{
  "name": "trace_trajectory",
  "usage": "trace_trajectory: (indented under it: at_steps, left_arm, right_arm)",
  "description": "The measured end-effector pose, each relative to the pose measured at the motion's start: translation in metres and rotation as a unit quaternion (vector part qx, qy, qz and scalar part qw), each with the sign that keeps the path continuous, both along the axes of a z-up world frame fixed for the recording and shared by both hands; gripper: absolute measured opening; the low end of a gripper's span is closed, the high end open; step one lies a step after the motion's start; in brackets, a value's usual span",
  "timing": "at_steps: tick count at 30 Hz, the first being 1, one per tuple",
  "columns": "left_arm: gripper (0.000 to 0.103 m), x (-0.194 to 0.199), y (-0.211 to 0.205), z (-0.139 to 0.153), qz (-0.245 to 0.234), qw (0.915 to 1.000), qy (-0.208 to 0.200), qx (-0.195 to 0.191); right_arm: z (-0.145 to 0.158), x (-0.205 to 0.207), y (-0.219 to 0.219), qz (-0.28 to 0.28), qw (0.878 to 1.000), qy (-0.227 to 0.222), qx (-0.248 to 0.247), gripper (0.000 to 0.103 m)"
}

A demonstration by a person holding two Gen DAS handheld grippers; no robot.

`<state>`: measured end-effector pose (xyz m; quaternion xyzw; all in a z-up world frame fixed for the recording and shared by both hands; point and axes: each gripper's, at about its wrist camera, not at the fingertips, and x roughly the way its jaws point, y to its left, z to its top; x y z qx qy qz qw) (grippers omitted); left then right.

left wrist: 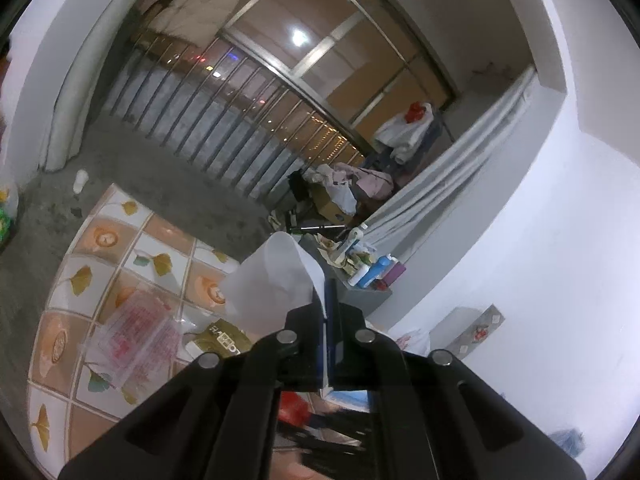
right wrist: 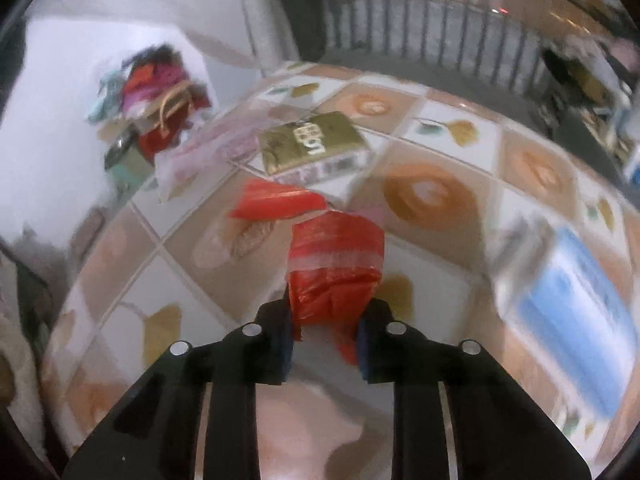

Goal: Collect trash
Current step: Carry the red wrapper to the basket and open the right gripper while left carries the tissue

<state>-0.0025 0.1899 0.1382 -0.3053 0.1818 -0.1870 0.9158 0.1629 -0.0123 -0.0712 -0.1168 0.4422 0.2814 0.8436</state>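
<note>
The left claw (left wrist: pixel 329 312) is clenched tight on a sheet of white paper (left wrist: pixel 276 276), the sheet pinched edge-on between its blue pads and curling up and forward past the tips. The right claw (right wrist: pixel 325 320) stands partly closed around a crumpled red plastic bag (right wrist: pixel 335 268); both pads press into the bag's lower end, and its bulk, crossed by a pale band, rises ahead of the tips. No earlier view is given, so only this grip can be told.

Taking the red plastic bag as the landmark: just beyond it on the tiled floor (right wrist: pixel 440 128) lies a second red scrap (right wrist: pixel 276 200), apart from the bag. Farther on sits a gold box (right wrist: pixel 312 144) with pale lettering, and left of that a clear wrapper with pink print (right wrist: pixel 208 152). To the bag's right a blue-and-white item (right wrist: pixel 576 320) is smeared by motion blur; what it is cannot be made out. Far to the left, against the white wall, a heap of coloured things (right wrist: pixel 156 92) is too blurred to sort.

In the left wrist view the gold box (left wrist: pixel 224 340) is half hidden behind the claw's black frame, and the wrapper (left wrist: pixel 136 336) lies beside it. Farther off, bottles (left wrist: pixel 372 270) stand on a grey ledge, and beyond them a pile of clothes (left wrist: pixel 360 184) lies before the railing (left wrist: pixel 224 120).
</note>
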Motion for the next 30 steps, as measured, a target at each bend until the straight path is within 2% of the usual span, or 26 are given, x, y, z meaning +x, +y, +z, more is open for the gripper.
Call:
trace_trajectory:
  at_steps: [2, 4, 6, 8, 9, 11, 12, 13, 16, 20, 24, 26, 27, 28, 30]
  left_arm:
    - [0.001, -0.011, -0.005, 0.007, 0.009, 0.9997, -0.017, 0.014]
    - [0.001, -0.025, -0.004, 0.012, 0.026, 0.9993, -0.028, 0.005]
    - [0.001, -0.041, -0.008, 0.014, 0.022, 0.9990, -0.036, -0.013]
    - [0.001, -0.051, -0.023, 0.016, 0.015, 0.9991, -0.041, -0.004]
    - [0.001, -0.059, -0.036, 0.015, 0.005, 0.9991, -0.043, 0.000]
    - [0.001, -0.073, -0.065, 0.017, -0.028, 0.9985, -0.048, -0.002]
    - [0.001, -0.078, -0.076, 0.019, -0.038, 0.9980, -0.050, -0.005]
    - [0.001, -0.084, -0.089, 0.021, -0.051, 0.9973, -0.053, -0.007]
    - [0.001, -0.103, -0.141, 0.030, -0.104, 0.9923, -0.067, -0.007]
    - [0.001, -0.129, -0.202, 0.033, -0.183, 0.9798, -0.072, -0.037]
    - [0.001, -0.161, -0.251, 0.029, -0.235, 0.9665, -0.077, -0.068]
    - [0.001, -0.174, -0.278, 0.033, -0.265, 0.9598, -0.073, -0.055]
    - [0.001, -0.177, -0.288, 0.035, -0.276, 0.9575, -0.071, -0.046]
    - [0.001, -0.180, -0.300, 0.037, -0.287, 0.9548, -0.069, -0.033]
    - [0.001, -0.190, -0.326, 0.039, -0.312, 0.9481, -0.062, -0.002]
  right_arm:
    - [0.016, -0.019, -0.031, -0.026, 0.998, -0.007, 0.050, 0.019]
    - [0.046, -0.053, -0.085, -0.079, 0.985, -0.018, 0.154, 0.019]
    - [0.073, -0.103, -0.138, -0.118, 0.969, -0.043, 0.213, 0.019]
    - [0.092, -0.152, -0.182, -0.149, 0.960, -0.074, 0.226, 0.019]
    - [0.102, -0.183, -0.213, -0.186, 0.951, -0.087, 0.232, 0.019]
    - [0.114, -0.230, -0.259, -0.247, 0.927, -0.080, 0.270, 0.019]
    - [0.119, -0.261, -0.287, -0.281, 0.910, -0.081, 0.294, 0.019]
    - [0.124, -0.293, -0.310, -0.320, 0.896, -0.097, 0.294, 0.019]
    - [0.127, -0.354, -0.349, -0.396, 0.879, -0.128, 0.232, 0.020]
    - [0.105, -0.402, -0.397, -0.470, 0.858, -0.093, 0.185, 0.021]
    - [0.058, -0.443, -0.448, -0.547, 0.823, -0.048, 0.148, 0.022]
    - [0.022, -0.453, -0.471, -0.577, 0.805, -0.008, 0.141, 0.023]
    - [0.001, -0.459, -0.486, -0.595, 0.792, 0.016, 0.136, 0.026]
    - [-0.022, -0.462, -0.498, -0.613, 0.779, 0.044, 0.126, 0.028]
    - [-0.058, -0.467, -0.513, -0.632, 0.762, 0.087, 0.115, 0.028]
